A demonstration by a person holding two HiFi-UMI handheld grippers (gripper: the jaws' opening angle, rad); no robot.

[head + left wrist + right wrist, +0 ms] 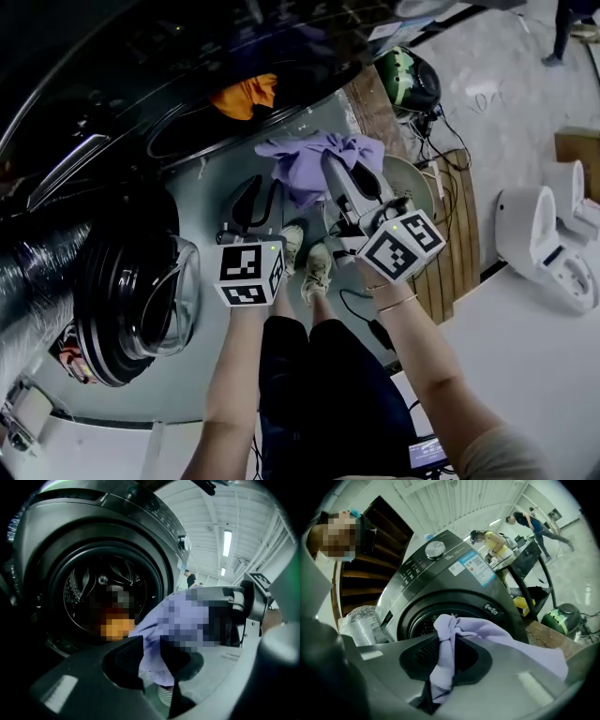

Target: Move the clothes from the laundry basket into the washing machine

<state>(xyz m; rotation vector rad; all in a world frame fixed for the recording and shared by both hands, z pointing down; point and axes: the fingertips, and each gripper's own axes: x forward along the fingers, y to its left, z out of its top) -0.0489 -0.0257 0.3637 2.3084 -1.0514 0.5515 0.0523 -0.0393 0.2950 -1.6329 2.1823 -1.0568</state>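
The lilac garment (454,634) is up in the air just in front of the washing machine (440,573), not yet past the drum opening (234,122). My right gripper (446,641) has its jaws pressed on a knotted, bunched fold of it. Most of the cloth spills off to the right and hangs below the pinch. Farther in, an orange garment (246,96) already lies inside the drum.

My left gripper (151,641) sits just left of the lilac cloth with its jaws spread. The cloth shows through the gap, but I see no pad pressing on it. At the near left the machine's round glass door (141,300) stands swung open. I cannot make out the basket with any certainty.

The loose tail worries me most. If I push the pinched bunch in and let go early, the hanging part could drape over the lip of the opening and stay outside, or slide back out to the floor. The grip is on a narrow fold only, so a quick swing might pull it free. The spread left jaws are close enough to snag the fabric, too.
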